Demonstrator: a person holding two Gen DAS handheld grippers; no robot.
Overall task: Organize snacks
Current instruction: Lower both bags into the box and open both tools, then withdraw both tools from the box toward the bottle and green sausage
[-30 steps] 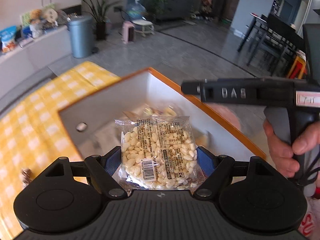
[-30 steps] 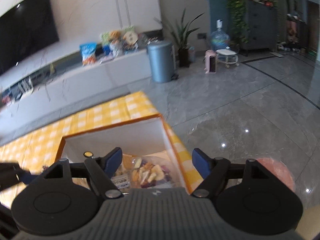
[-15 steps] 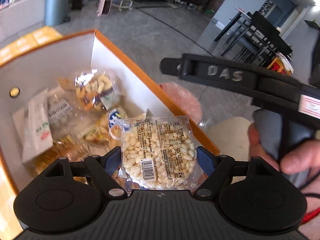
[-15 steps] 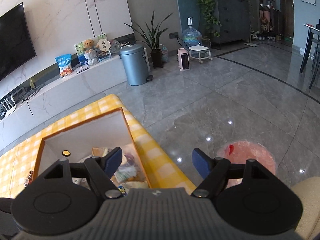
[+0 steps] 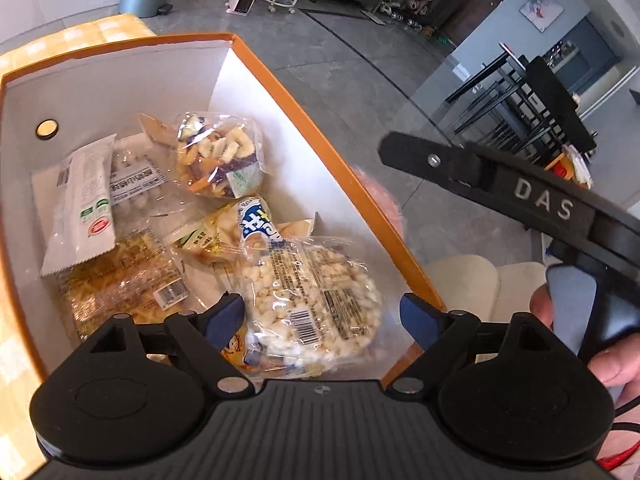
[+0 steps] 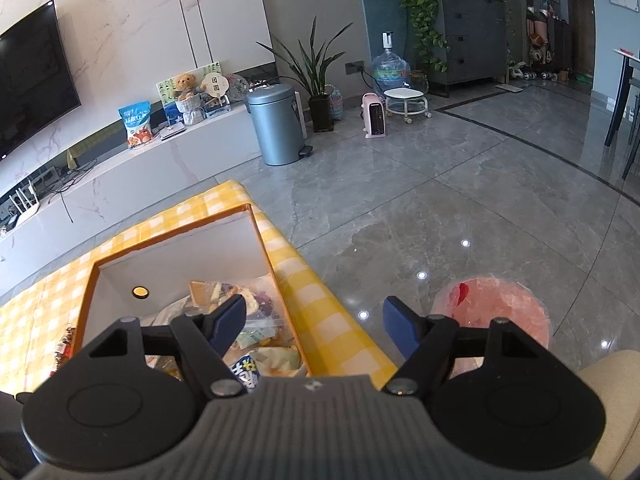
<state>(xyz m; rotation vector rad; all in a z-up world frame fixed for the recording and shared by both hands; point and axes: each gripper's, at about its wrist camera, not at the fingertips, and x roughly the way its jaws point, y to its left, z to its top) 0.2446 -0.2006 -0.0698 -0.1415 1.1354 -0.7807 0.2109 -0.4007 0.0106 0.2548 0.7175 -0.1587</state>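
Left claw [image 5: 322, 316], jaws opening and pads clear of the peanut packet [image 5: 316, 300], releases it inside the orange box [image 5: 320, 152] on the desk so snacks collect together; half a second ago the pads clamped it. Right claw [image 6: 314, 326], empty with jaws closing, hovers over the box edge.

Living room with glossy grey tiled floor [image 6: 460, 184] reflecting ceiling lights. Marble wall [image 6: 132, 20] carries a television [image 6: 32, 76] above a low white console [image 6: 132, 164]. Grey bin [image 6: 278, 124], potted plant [image 6: 318, 80], dark dresser [image 6: 472, 40] beyond.
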